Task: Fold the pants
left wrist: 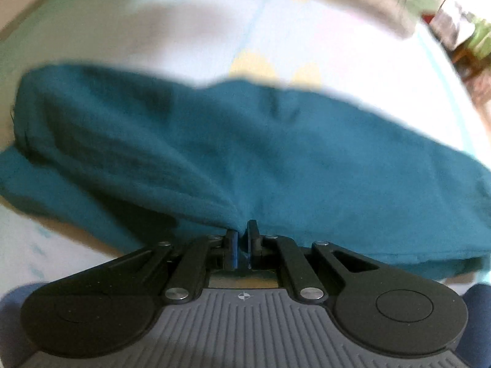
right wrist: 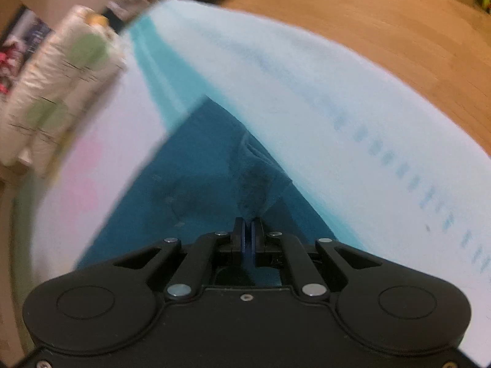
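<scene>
The teal pants [left wrist: 245, 141] lie across a pale printed sheet [left wrist: 184, 30], filling the middle of the left wrist view. My left gripper [left wrist: 242, 233] is shut on a pinched fold at the pants' near edge. In the right wrist view the pants [right wrist: 196, 178] run away from the camera as a teal wedge. My right gripper [right wrist: 248, 225] is shut on the teal cloth at its near end. Both views are motion-blurred.
The pale sheet [right wrist: 307, 92] covers a table or bed. A wooden floor [right wrist: 383, 24] lies beyond its far edge. Rolled wrapped bundles [right wrist: 61, 86] and clutter sit at the left. A similar bundle [left wrist: 383, 3] lies along the sheet's far side.
</scene>
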### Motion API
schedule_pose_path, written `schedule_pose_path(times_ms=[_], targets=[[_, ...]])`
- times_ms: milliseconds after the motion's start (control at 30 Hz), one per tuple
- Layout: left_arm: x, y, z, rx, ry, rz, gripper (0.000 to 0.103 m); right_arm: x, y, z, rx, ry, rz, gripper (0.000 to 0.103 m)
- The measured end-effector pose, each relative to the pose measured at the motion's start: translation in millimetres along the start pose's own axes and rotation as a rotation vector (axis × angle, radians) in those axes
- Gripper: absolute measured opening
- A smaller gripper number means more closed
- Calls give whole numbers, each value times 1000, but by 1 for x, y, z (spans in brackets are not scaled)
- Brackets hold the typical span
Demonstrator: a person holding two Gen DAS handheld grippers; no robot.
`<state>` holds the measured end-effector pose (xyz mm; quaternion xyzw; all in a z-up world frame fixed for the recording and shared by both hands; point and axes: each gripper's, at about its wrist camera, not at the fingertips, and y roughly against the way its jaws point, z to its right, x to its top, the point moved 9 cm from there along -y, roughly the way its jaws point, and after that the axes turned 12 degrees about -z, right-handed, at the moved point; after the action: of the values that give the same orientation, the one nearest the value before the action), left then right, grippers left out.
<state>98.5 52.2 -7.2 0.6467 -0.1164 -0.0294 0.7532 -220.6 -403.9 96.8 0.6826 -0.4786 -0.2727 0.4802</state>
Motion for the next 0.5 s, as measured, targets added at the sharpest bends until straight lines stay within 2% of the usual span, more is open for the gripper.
schedule_pose_path(times_ms=[100, 267, 333, 400, 500], targets=[[-1, -17, -4, 8, 39, -47, 6, -7, -24, 17, -18, -66, -66, 9], [-2, -4, -1, -2, 29, -13, 6, -10, -7, 15, 9, -54, -40, 9], [-3, -6, -6, 14, 27, -32, 10, -9, -8, 18, 6, -59, -51, 9], [-5, -17, -9, 36, 42, -65, 10, -7, -20, 18, -10, -81, -82, 14], [-6, -14, -2, 78, 14, -31, 10, -10, -40, 18, -45, -99, -136, 21]])
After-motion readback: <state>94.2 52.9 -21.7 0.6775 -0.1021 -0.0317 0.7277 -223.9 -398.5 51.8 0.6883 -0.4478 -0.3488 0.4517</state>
